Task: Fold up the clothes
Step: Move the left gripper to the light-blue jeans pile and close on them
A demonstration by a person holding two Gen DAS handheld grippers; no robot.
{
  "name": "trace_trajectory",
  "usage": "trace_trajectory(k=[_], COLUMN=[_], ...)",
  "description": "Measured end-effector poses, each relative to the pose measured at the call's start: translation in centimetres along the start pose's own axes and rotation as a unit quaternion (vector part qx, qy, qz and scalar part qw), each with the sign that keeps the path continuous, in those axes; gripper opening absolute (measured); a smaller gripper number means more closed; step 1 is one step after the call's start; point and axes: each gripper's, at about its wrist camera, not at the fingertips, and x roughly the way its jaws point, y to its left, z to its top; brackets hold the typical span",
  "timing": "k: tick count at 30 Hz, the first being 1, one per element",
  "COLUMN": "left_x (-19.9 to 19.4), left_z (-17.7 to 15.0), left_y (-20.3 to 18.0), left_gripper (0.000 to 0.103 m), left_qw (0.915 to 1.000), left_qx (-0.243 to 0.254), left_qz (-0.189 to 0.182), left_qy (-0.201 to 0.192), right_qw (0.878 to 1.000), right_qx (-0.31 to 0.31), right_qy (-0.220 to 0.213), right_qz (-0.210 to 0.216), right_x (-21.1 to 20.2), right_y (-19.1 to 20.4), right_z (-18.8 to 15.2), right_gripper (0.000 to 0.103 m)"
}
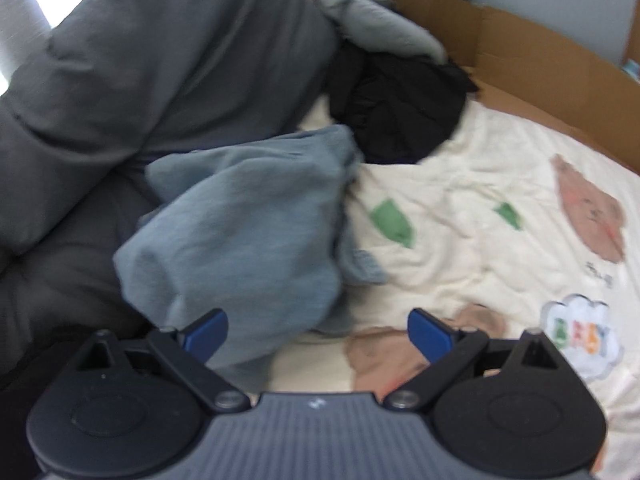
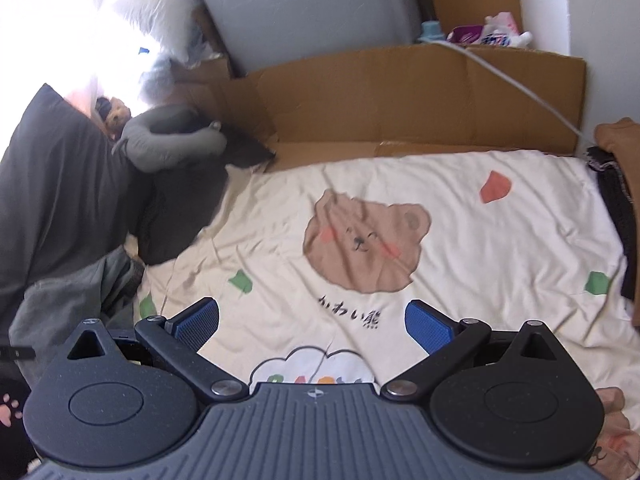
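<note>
A crumpled blue-grey garment (image 1: 244,236) lies on the cream bear-print sheet (image 1: 460,208), just ahead of my left gripper (image 1: 318,334). That gripper is open, its blue pads wide apart, and the cloth's near fold sits between and a little beyond them without being pinched. A black garment (image 1: 396,108) lies bunched behind it. My right gripper (image 2: 312,324) hovers open over the sheet (image 2: 500,248) near the printed bear, with nothing between its fingers. The same pile shows at the left of the right wrist view as grey cloth (image 2: 76,300).
A big dark grey duvet (image 1: 140,80) fills the left side. Flattened cardboard (image 2: 400,96) lines the far edge against a grey headboard (image 2: 304,8). A grey neck pillow (image 2: 172,140) sits far left. Dark and brown clothes (image 2: 620,208) hang at the right edge.
</note>
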Motion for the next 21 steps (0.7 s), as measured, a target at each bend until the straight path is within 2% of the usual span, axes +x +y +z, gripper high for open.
trace_trajectory(k=[5, 8, 12, 17, 21], left_x=[1.9, 2.7, 4.5, 6.5, 6.7], left_z=[-0.3, -0.7, -1.0, -0.6, 0.4], left_y=[3.0, 4.7, 6.5, 8.8, 9.0], left_gripper=[0.098, 0.098, 0.098, 0.099, 0.100], left_qw=[0.9989, 0.9979, 0.9965, 0.9890, 0.9866], left_qx=[-0.042, -0.064, -0.081, -0.146, -0.157], left_qz=[0.018, 0.007, 0.014, -0.019, -0.042], left_qy=[0.006, 0.008, 0.020, 0.012, -0.011], right_qw=[0.999, 0.999, 0.998, 0.997, 0.997], right_qx=[0.004, -0.008, -0.007, 0.012, 0.013], right_qy=[0.017, 0.031, 0.049, 0.054, 0.060], right_qz=[0.037, 0.038, 0.044, 0.053, 0.056], right_x=[1.5, 2.4, 3.1, 3.3, 3.4], right_y=[1.2, 2.1, 2.5, 2.2, 2.1], right_z=[-1.1, -2.3, -3.5, -4.0, -4.5], right_gripper=[0.102, 0.102, 0.102, 0.102, 0.102])
